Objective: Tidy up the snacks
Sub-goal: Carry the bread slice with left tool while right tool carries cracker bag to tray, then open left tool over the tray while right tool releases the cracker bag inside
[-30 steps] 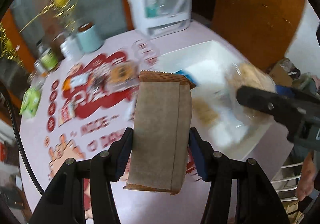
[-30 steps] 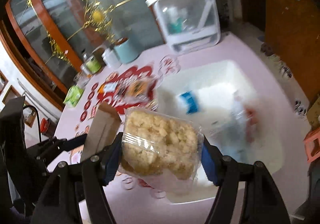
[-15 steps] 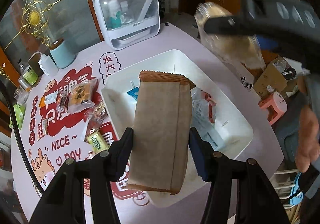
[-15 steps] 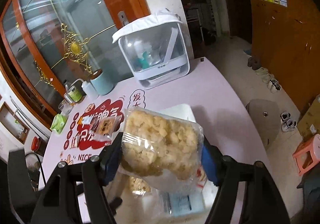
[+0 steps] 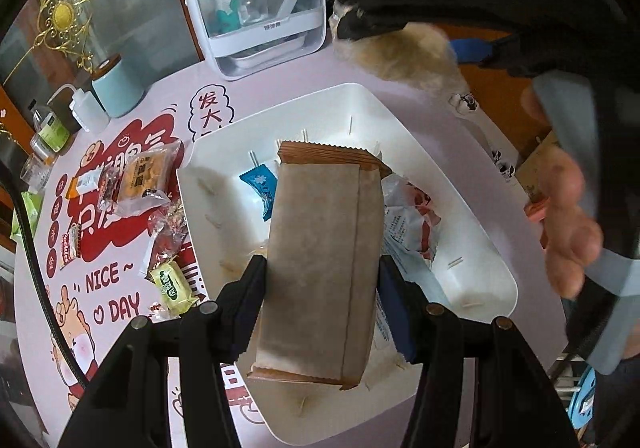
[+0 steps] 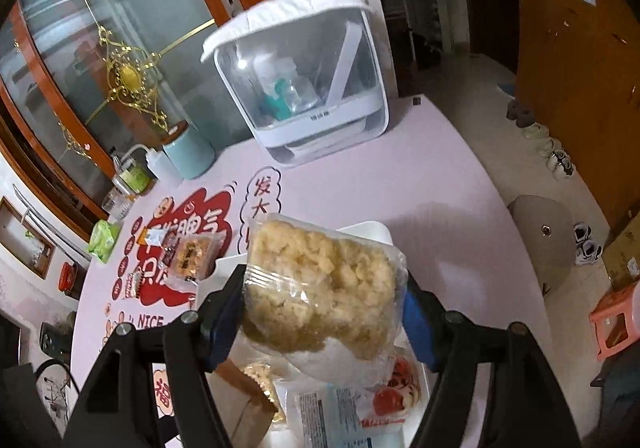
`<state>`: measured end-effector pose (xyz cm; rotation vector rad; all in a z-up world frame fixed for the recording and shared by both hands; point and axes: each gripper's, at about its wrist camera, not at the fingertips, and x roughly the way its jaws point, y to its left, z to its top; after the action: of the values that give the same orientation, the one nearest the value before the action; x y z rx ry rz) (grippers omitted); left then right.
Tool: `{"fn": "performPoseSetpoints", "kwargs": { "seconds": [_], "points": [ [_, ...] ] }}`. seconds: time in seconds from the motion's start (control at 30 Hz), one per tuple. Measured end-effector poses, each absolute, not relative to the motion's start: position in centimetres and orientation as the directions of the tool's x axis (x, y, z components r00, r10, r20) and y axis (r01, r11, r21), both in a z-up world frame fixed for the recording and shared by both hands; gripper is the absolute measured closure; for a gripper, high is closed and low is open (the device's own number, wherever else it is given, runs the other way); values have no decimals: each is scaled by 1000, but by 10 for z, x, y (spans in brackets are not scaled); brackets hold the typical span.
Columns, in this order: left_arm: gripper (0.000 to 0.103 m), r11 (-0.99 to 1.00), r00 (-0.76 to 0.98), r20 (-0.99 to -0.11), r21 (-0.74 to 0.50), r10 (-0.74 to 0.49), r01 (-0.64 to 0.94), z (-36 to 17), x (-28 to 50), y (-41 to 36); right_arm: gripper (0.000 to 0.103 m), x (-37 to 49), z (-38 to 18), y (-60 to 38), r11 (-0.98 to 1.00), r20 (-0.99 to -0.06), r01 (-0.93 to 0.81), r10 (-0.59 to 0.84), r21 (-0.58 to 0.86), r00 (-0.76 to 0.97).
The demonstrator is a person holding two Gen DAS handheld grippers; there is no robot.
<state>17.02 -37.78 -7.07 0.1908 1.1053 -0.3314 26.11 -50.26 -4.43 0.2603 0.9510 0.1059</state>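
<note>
My left gripper (image 5: 320, 284) is shut on a brown paper snack packet (image 5: 320, 232), held upright over the white bin (image 5: 400, 115). Inside the bin lie a blue candy packet (image 5: 260, 187) and red-and-white packets (image 5: 412, 215). My right gripper (image 6: 324, 312) is shut on a clear bag of yellow puffed snack (image 6: 316, 272), above the bin's far corner (image 6: 368, 228). In the left wrist view the right gripper (image 5: 404, 43) hangs above the bin's far right side. Loose snacks (image 5: 140, 175) and a yellow-green packet (image 5: 172, 288) lie on the table left of the bin.
A clear-and-white storage box (image 5: 260, 7) stands behind the bin. A teal canister (image 5: 116, 87), a squeeze bottle (image 5: 86, 109) and jars sit at the far left. A person's hand (image 5: 568, 215) is at the right. The table edge and an orange stool (image 6: 616, 328) lie to the right.
Both grippers carried their packets from the printed left part of the table to over the bin. The right gripper has gone further, up to the bin's far side.
</note>
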Motion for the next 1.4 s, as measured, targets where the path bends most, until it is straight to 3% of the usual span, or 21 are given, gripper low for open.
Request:
{"fn": "performPoseSetpoints", "kwargs": {
  "seconds": [0.2,0.23,0.33,0.47,1.4],
  "points": [
    [48,940,392,-907,-13,-155,340,-81,175,-374,30,282,-74,-496,964,-840,28,217,265,497],
    [44,942,393,-907,-14,-153,334,-82,176,-372,30,283,-78,-494,965,-846,28,213,259,488],
    [18,948,401,-904,-16,-150,318,-83,176,-366,24,283,-86,-488,977,-859,30,170,210,483],
    [16,952,403,-907,5,-126,307,-85,176,-362,12,280,-87,-481,984,-858,16,145,176,494],
    [15,968,483,-875,95,-30,231,-53,111,-300,12,178,-72,-430,992,-872,-59,124,109,473]
  ]
}}
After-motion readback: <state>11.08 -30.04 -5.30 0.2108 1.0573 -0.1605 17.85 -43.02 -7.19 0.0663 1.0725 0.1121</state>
